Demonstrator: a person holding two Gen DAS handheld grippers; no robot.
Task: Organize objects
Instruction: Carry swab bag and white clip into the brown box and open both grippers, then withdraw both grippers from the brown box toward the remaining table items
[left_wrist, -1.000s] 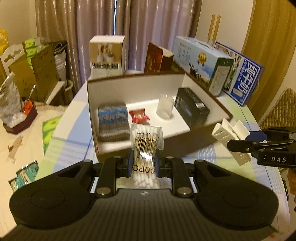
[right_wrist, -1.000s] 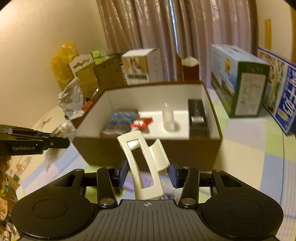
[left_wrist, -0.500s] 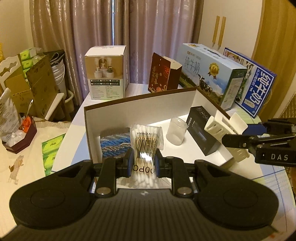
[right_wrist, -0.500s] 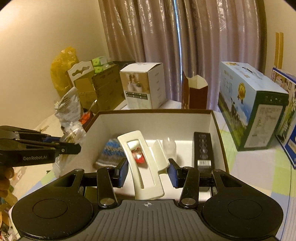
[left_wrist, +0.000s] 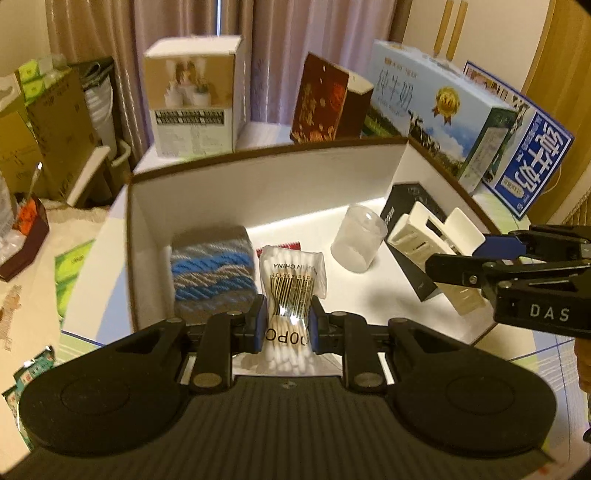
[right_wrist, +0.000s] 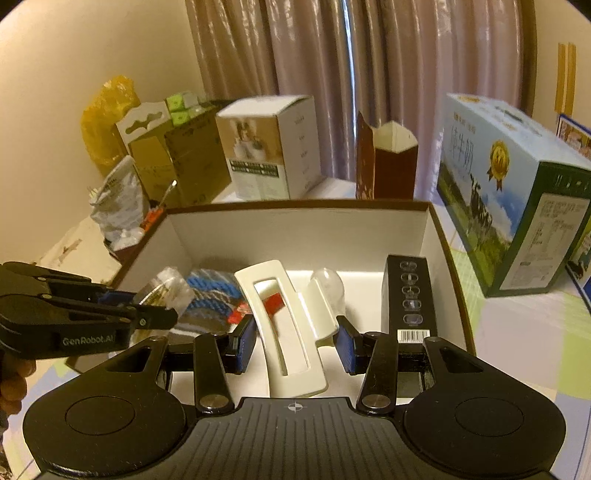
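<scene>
Through my left wrist camera, my left tongs are clamped on a clear packet of cotton swabs, its barcode facing up, held over the near edge of the open storage box. Inside the box, a blue-and-grey knitted bundle lies at the left, a small red packet shows just behind the swabs, a frosted plastic cup lies on its side near the middle, and a black carton lies along the right wall. My right tongs reach in from the right holding a white hair claw above the black carton. Behind the box, on the surface, stand a white product box, a dark red bag and a pale blue milk carton case.

Through my right wrist camera, my right tongs grip the white hair claw between the blue pads, the claw standing tilted over the box's near side. Beyond it I see the frosted plastic cup, the small red packet through the claw's slot, the knitted bundle and the black carton inside the storage box. My left tongs come in from the left, closed on the packet of cotton swabs at the box's left wall.
</scene>
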